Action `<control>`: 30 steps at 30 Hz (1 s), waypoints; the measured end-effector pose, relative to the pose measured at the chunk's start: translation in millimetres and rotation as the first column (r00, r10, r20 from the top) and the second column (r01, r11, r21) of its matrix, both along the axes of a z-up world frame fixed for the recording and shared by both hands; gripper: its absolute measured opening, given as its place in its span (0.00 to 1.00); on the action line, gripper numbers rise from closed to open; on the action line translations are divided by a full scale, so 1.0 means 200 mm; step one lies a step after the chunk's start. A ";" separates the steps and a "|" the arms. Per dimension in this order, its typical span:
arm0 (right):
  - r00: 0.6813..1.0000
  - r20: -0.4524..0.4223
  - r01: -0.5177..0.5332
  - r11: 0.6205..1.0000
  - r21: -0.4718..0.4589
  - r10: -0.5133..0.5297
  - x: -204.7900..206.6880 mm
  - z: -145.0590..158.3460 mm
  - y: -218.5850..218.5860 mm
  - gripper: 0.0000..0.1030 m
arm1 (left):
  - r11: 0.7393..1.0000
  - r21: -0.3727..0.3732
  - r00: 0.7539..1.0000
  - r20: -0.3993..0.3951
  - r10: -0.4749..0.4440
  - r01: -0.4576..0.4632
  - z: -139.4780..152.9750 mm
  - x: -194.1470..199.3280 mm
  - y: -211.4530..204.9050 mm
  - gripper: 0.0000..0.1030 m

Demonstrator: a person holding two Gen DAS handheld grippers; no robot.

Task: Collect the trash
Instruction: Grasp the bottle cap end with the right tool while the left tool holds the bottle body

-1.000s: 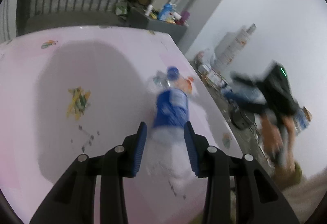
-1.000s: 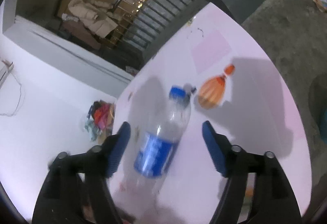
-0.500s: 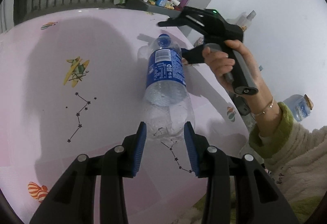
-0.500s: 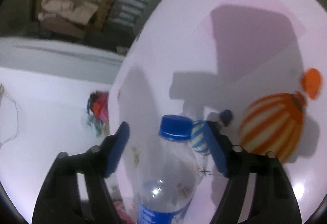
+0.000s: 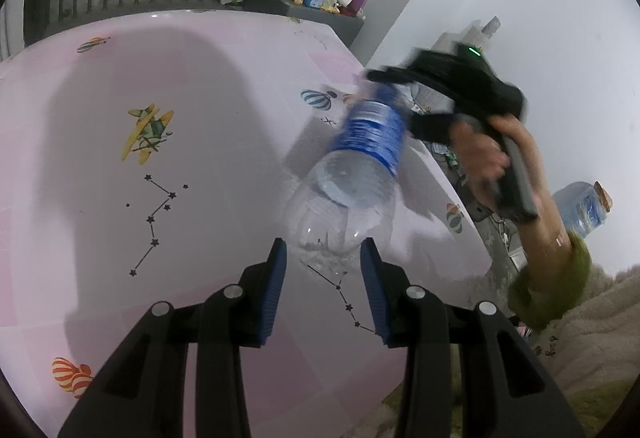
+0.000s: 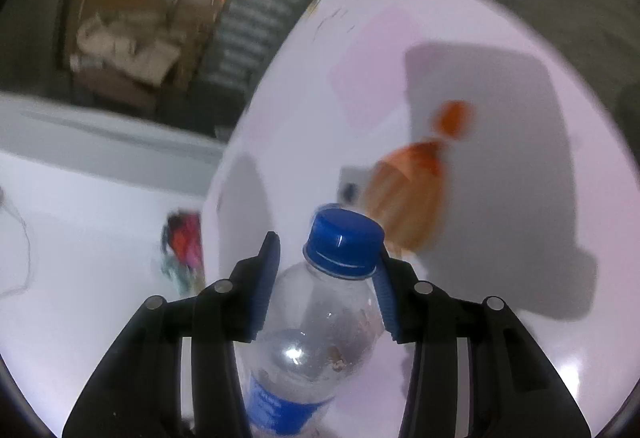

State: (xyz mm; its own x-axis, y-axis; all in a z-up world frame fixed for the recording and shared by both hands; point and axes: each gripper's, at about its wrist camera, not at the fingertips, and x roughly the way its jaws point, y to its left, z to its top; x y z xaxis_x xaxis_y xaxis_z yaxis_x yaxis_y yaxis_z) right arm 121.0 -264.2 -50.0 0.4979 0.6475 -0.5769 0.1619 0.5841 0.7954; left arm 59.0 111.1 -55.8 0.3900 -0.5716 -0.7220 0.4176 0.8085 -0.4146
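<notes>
Left hand-held gripper [image 5: 323,270] pinching bottle [image 5: 352,182] base above bench [image 5: 200,126]; my right hand-held gripper [image 6: 326,274] just closing around its neck, contact unclear; handover near.

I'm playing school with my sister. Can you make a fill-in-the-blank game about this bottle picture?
1. The cap on the bottle is coloured ____.
2. The left gripper holds the bottle by its ____ end.
3. The table cover is coloured ____.
4. Printed left of the bottle on the cover is a yellow ____.

Missing words: blue; bottom; pink; plane
</notes>
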 end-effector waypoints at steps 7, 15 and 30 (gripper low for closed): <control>0.979 -0.015 0.203 0.979 0.005 -0.203 -0.42 -0.05 -0.28 0.47 | 0.999 -0.043 1.000 -0.016 0.013 -0.014 0.01 0.02 -0.01 0.36; 0.967 -0.001 0.256 0.965 -0.064 -0.256 -0.50 -0.04 -0.28 0.49 | 0.985 -0.172 0.992 -0.114 -0.052 0.032 0.04 0.04 -0.08 0.48; 0.970 0.003 0.242 0.969 -0.055 -0.242 -0.52 -0.10 -0.29 0.48 | 0.968 0.177 0.978 0.080 -0.193 0.177 0.11 -0.08 -0.48 0.68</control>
